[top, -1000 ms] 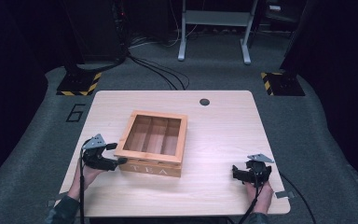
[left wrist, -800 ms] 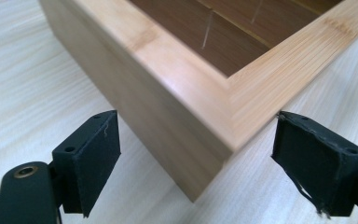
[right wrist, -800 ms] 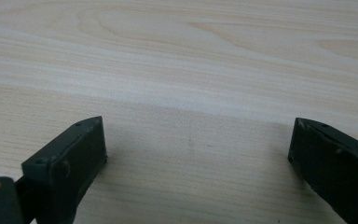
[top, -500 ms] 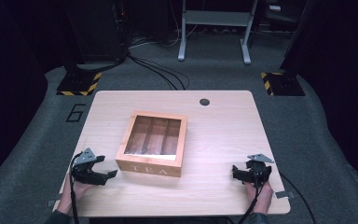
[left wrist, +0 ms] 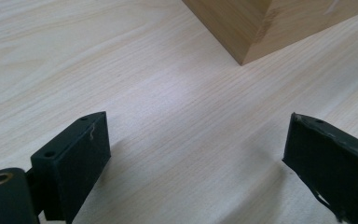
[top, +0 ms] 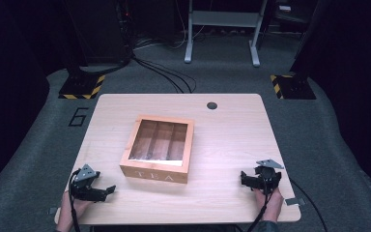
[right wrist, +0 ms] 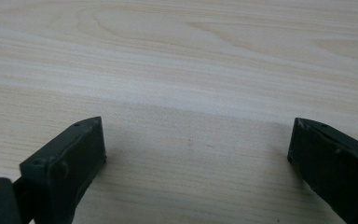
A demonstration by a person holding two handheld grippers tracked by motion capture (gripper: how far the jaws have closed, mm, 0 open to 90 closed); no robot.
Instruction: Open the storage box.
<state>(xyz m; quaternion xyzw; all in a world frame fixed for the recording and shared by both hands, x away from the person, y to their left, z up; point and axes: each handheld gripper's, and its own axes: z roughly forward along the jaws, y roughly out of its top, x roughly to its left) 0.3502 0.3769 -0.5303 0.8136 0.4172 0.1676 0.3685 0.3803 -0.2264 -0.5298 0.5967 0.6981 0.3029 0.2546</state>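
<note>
A wooden tea box (top: 158, 149) with a clear window lid and "TEA" on its front stands shut in the middle of the light wooden table (top: 232, 125). My left gripper (top: 107, 191) rests low on the table near the front left corner, a short way left of the box. Its jaws have just been opening and stand wide with only bare tabletop between them; in the left gripper view (left wrist: 196, 154) a corner of the box (left wrist: 261, 23) lies ahead. My right gripper (top: 244, 179) lies open at the front right, nothing between its jaws (right wrist: 196, 158).
A round cable hole (top: 211, 105) sits near the table's far edge. Beyond the table are grey carpet, a metal stand (top: 222, 29), trailing cables and two black bases with yellow-black hazard tape (top: 82, 86).
My left gripper has drawn back from the box's left front corner toward the table's front left and sunk to the tabletop. The box and the right gripper stay where they were.
</note>
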